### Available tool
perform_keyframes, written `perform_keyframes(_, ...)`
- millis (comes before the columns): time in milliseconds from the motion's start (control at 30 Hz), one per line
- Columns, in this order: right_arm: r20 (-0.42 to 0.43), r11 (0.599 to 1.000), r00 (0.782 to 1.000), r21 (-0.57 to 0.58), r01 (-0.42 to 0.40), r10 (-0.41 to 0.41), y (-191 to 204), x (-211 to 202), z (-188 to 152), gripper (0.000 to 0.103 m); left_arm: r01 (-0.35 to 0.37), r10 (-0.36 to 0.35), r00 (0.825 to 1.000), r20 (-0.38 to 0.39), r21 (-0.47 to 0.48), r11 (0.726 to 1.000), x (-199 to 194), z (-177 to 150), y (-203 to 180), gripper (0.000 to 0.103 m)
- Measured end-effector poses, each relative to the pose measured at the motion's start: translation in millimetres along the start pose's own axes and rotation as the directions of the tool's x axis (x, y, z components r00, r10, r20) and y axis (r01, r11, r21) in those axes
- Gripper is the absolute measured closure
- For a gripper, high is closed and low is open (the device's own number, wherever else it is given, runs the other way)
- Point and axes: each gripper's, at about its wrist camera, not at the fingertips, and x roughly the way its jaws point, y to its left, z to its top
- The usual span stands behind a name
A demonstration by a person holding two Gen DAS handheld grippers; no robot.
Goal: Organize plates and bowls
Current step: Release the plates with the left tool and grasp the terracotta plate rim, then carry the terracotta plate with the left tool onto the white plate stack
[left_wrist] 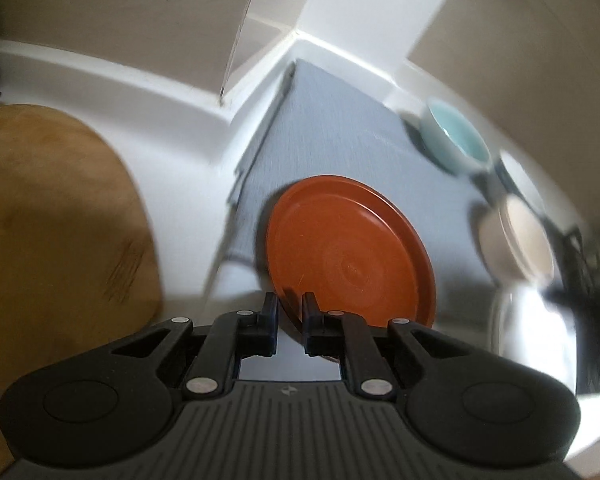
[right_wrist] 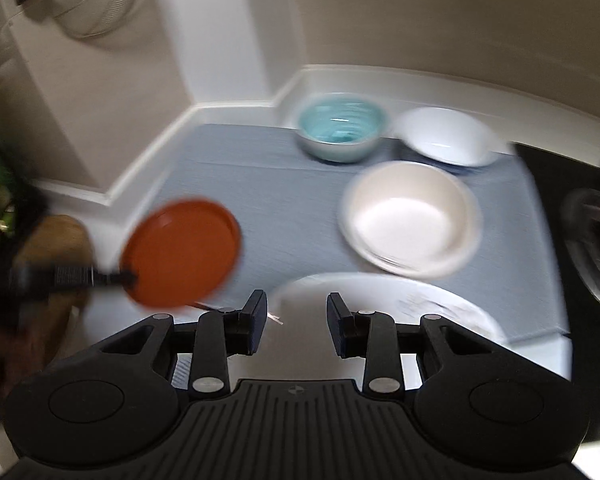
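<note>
Ahead of the right gripper (right_wrist: 296,312), on a grey-blue mat (right_wrist: 268,184): three bowls — pale turquoise ceramic bowl (right_wrist: 340,132), white bowl (right_wrist: 448,136), cream round bowl (right_wrist: 410,218) — and one white plate (right_wrist: 380,292) just beyond the spread, empty fingers. Off to their left, lifted clear of the mat: round flat orange plate (left_wrist: 350,248), rim pinched in the nearly closed left gripper (left_wrist: 291,308). Left of those fingers, a brown wooden board (left_wrist: 56,208).
</note>
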Motion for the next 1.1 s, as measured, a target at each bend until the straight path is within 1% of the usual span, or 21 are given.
perform_keyframes(67, -0.012, 0.999, 0.999, -0.017, -0.030, 0.030, 15.2, 16.4, 7.4, 0.067, -0.022, 0.022, 1.000, 0.004, 0.017, 1.000, -6.0, -6.8, 0.4, 0.088)
perform_keyframes(133, -0.036, 0.999, 0.998, -0.026, -0.043, 0.042, 28.8, 33.3, 13.8, 0.067, -0.019, 0.019, 1.000, 0.001, 0.003, 1.000, -8.5, -7.6, 2.7, 0.088)
perform_keyframes(233, -0.072, 0.998, 0.996, -0.039, -0.045, 0.042, 44.5, 55.6, 19.2, 0.067, -0.024, 0.024, 1.000, 0.012, 0.010, 1.000, -7.4, -2.8, 0.5, 0.085)
perform_keyframes(367, -0.145, 0.997, 0.989, -0.065, -0.035, 0.026, 53.1, 76.9, 22.3, 0.067, -0.035, 0.035, 0.999, 0.015, 0.014, 0.999, 2.4, 2.7, -0.3, 0.085)
perform_keyframes(500, -0.183, 0.996, 0.983, -0.086, -0.021, 0.005, 53.2, 87.5, 22.9, 0.067, -0.049, 0.049, 0.999, 0.006, -0.018, 0.999, 7.2, 7.1, 1.9, 0.085)
perform_keyframes(667, -0.219, 1.000, 0.976, -0.031, -0.006, -0.001, 43.1, 102.9, 20.6, 0.067, -0.061, 0.061, 0.998, 0.003, -0.001, 0.998, 10.1, 7.6, -0.9, 0.085)
perform_keyframes(833, -0.232, 0.999, 0.973, -0.040, -0.003, -0.006, 38.7, 110.9, 21.2, 0.067, -0.063, 0.063, 0.998, 0.005, 0.002, 0.998, 9.9, 6.2, -1.1, 0.085)
perform_keyframes(1033, -0.221, 0.997, 0.975, -0.072, -0.015, -0.002, 42.3, 113.1, 20.3, 0.067, -0.063, 0.063, 0.998, 0.004, 0.006, 0.998, 10.9, 5.5, -1.9, 0.085)
perform_keyframes(1100, -0.230, 0.997, 0.973, -0.075, -0.032, 0.014, 42.6, 115.7, 21.6, 0.071, -0.059, 0.059, 0.998, 0.002, 0.010, 0.998, 11.4, 5.5, -2.3, 0.085)
